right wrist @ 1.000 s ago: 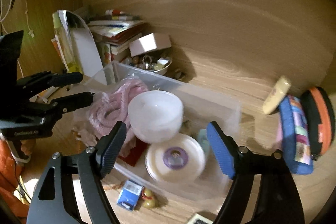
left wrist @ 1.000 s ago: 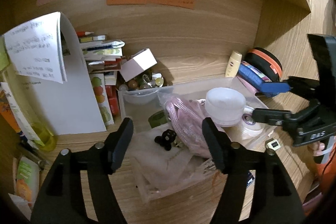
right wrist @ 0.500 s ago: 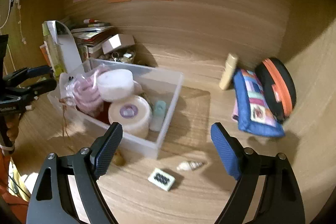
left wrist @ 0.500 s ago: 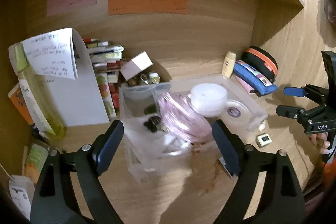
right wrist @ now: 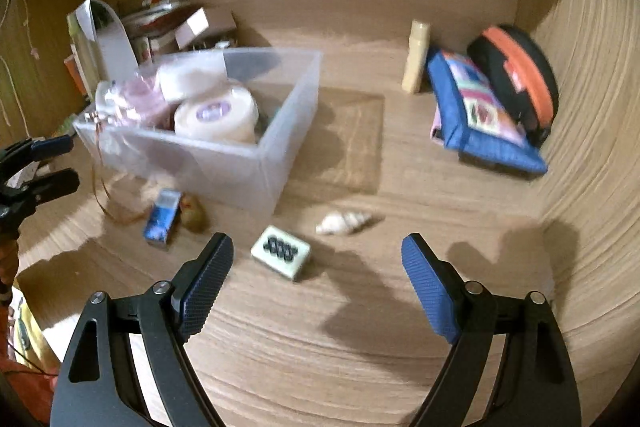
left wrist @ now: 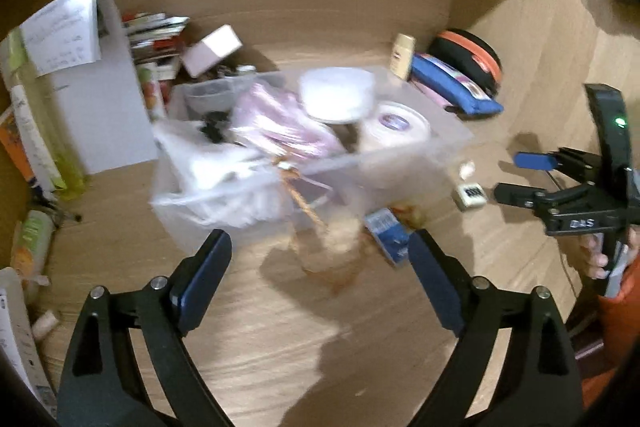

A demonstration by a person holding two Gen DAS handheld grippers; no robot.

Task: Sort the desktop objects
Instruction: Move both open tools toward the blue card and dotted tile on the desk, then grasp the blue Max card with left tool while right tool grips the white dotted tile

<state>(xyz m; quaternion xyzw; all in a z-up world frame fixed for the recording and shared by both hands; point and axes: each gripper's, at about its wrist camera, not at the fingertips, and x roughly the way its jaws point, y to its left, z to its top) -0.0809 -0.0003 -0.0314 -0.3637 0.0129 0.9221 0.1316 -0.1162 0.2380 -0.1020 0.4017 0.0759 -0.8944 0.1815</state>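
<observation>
A clear plastic bin (left wrist: 400, 163) (right wrist: 248, 167) stands on the wooden desk. It holds a pink cord bundle (left wrist: 280, 123), a white round tub (left wrist: 336, 95) and a tape roll (right wrist: 216, 115). Loose on the desk in front of it lie a mahjong tile (right wrist: 281, 251), a seashell (right wrist: 344, 222), a small blue box (right wrist: 162, 219) and a yellowish toy (right wrist: 194, 213). A brown string (left wrist: 308, 211) hangs over the bin's front wall. My left gripper (left wrist: 318, 247) hovers short of the bin, its jaws opening, with nothing between them. My right gripper (right wrist: 318, 247) stands open just short of the tile.
A blue pouch (right wrist: 480, 111), a black and orange case (right wrist: 516, 75) and a cream bottle (right wrist: 418, 57) lean in the back right corner. Books, a white box (left wrist: 212, 49) and a white stand with paper (left wrist: 108, 95) crowd the back left. A hand (left wrist: 596, 255) holds the right gripper.
Both grippers have drawn back from the bin and sunk toward the desk. The left jaws have widened. The right view now has the tile and shell in front of it.
</observation>
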